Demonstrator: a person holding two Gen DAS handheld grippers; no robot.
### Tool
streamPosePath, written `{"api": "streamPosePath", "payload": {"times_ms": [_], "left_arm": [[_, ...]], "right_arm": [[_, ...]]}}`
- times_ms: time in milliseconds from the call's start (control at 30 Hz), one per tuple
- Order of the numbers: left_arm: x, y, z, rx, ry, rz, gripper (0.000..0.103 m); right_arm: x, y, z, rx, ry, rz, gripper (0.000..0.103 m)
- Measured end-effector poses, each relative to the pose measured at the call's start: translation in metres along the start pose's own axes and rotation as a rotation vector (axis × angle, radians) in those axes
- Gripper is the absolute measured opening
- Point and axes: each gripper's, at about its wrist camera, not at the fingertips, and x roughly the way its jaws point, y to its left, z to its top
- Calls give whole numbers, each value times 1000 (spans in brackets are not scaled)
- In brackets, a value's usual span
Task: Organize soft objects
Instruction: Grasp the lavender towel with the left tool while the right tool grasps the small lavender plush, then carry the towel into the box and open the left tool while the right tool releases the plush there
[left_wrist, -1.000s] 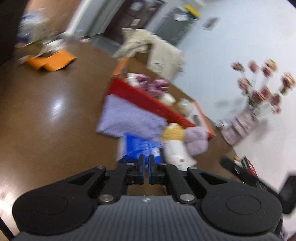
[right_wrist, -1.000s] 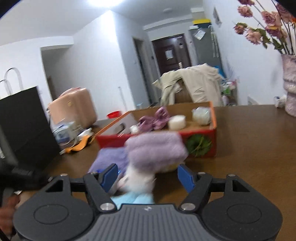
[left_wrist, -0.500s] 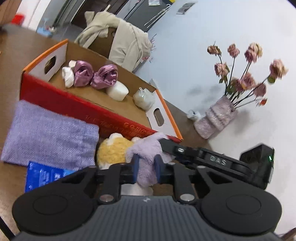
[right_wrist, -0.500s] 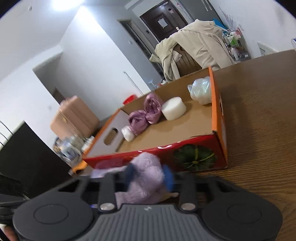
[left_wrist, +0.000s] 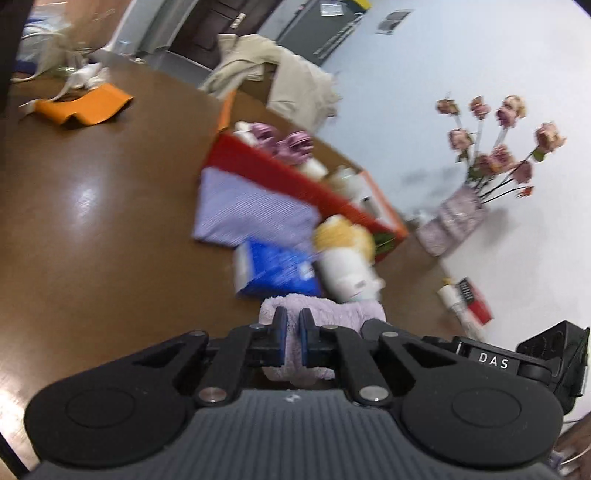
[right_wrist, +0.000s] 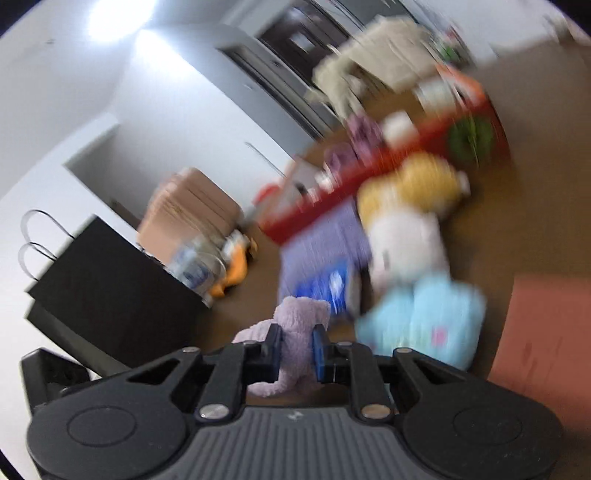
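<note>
Left wrist view: both the left gripper (left_wrist: 291, 334) and the right gripper (right_wrist: 297, 343), just closed, now pinch the lilac towel (left_wrist: 334, 314), lifted off the pile for organizing.

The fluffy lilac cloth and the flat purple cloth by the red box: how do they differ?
The lilac plush towel is fluffy, bunched and pinched by both claws, left claw and right claw. The flat purple cloth looks smooth-woven, lies spread on the table against the red box, untouched. Both are purplish.
</note>
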Motion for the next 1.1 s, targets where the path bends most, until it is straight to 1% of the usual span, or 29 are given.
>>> {"api": "streamPosePath", "payload": {"times_ms": [33, 67, 100, 133, 200, 233, 267, 333, 367, 400, 433, 500, 567, 667, 733, 800, 900, 933, 967, 1033, 1100], "left_arm": [[-2, 4, -4, -3, -5, 23, 8], [-4, 7, -8, 0, -4, 21, 9], [-7, 9, -11, 3, -6, 2, 11], [-9, 9, -13, 7, -6, -17, 14], [-6, 6, -16, 21, 5, -17, 35], [-4, 4, -18, 27, 10, -23, 39], [-3, 3, -19, 36, 13, -35, 40], [1, -3, -21, 48, 14, -51, 40], [2, -5, -23, 54, 13, -56, 34], [3, -6, -25, 52, 12, -41, 21], [4, -7, -25, 54, 13, -24, 18], [3, -5, -27, 43, 17, -21, 14], [-2, -6, -26, 42, 7, -34, 12], [-14, -17, -18, 67, -36, -57, 12], [-20, -27, -1, 79, -73, -93, 12], [-21, -41, 29, 117, -128, -117, 12], [-6, -61, 82, 160, -190, -136, 12], [4, -67, 100, 175, -199, -127, 12], [17, -71, 118, 180, -203, -100, 12], [47, -74, 146, 189, -177, -63, 12], [82, -70, 166, 172, -133, 23, 12]], "right_arm": [[4, 4, -8, -42, 11, -58, 17], [5, 10, -16, -98, -3, -112, 17], [4, 14, -25, -143, -21, -157, 17], [4, 17, -29, -157, -23, -187, 18], [3, 16, -34, -147, -31, -192, 18], [4, 15, -32, -145, -35, -197, 18], [3, 16, -33, -150, -38, -202, 18], [2, 19, -34, -162, -40, -212, 18], [1, 20, -34, -166, -41, -215, 18], [0, 21, -36, -174, -43, -219, 18], [-1, 22, -36, -181, -45, -222, 18], [-3, 23, -35, -188, -48, -209, 18], [-7, 27, -35, -208, -55, -197, 18], [-16, 35, -25, -223, -75, -152, 18], [-24, 42, -8, -235, -102, -113, 18], [-26, 50, 23, -247, -126, -70, 18], [-12, 61, 89, -277, -157, -37, 18], [-4, 63, 108, -285, -162, -43, 18], [10, 63, 131, -286, -155, -47, 18], [44, 60, 168, -273, -113, -78, 18], [85, 53, 195, -280, -58, -128, 18]]}}
